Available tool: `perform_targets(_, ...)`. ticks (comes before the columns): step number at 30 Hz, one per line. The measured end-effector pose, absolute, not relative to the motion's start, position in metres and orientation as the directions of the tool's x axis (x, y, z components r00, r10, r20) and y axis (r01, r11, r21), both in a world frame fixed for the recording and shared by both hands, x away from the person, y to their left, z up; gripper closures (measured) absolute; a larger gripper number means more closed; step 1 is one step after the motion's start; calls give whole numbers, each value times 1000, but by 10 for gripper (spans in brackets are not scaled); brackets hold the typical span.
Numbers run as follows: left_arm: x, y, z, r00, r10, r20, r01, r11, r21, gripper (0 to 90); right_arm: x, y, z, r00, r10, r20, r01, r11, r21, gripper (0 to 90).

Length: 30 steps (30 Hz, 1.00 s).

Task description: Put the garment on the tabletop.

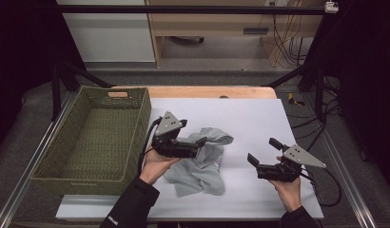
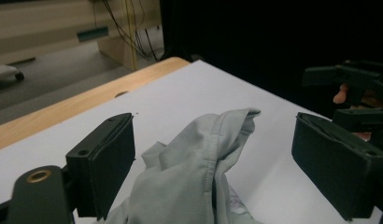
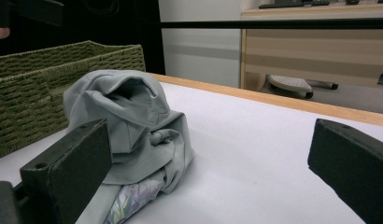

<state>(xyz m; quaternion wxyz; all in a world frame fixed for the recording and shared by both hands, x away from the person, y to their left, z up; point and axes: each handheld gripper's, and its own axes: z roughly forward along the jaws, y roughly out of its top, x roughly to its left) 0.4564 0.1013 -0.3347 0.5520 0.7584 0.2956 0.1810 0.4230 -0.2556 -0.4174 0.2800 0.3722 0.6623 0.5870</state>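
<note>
A crumpled pale grey cloth (image 1: 202, 164) lies on the white table sheet (image 1: 250, 114), a patterned lining showing under it (image 3: 133, 198). My left gripper (image 1: 199, 146) is at the cloth's left top, open. A raised fold of the cloth (image 2: 199, 158) stands between the wide-apart jaws without being pinched. To the right of the cloth, my right gripper (image 1: 263, 151) is held just above the sheet, open and empty. From the right gripper view (image 3: 210, 140) the cloth (image 3: 129, 116) lies ahead and to the left.
A green woven basket (image 1: 145, 118) stands empty at the table's left, close to the cloth, also in the right gripper view (image 3: 31, 102). The wooden table edge (image 1: 207, 91) runs along the back. Beyond it are a desk and floor cables (image 1: 283, 42).
</note>
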Motion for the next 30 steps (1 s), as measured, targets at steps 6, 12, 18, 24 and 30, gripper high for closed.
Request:
perform_targets(6, 445, 122, -348, 726, 686, -44, 216, -167, 962, 108, 423, -257, -418, -561, 824, 81, 171, 20, 985, 3)
perform_targets(12, 433, 148, -366, 692, 719, -60, 180, -91, 979, 75, 423, -260, -419, -568, 819, 75, 172, 29, 985, 3)
perform_targets(18, 426, 165, -381, 675, 734, -76, 183, -67, 981, 67, 423, -261, -420, -563, 823, 77, 172, 26, 985, 3)
perform_targets(24, 421, 169, -388, 670, 740, -56, 179, -88, 980, 50, 422, -263, -422, -566, 821, 76, 173, 28, 985, 3)
perform_targets(30, 420, 170, -396, 665, 744, -65, 203, -96, 974, 45, 422, -264, -423, -563, 823, 80, 178, 27, 984, 3)
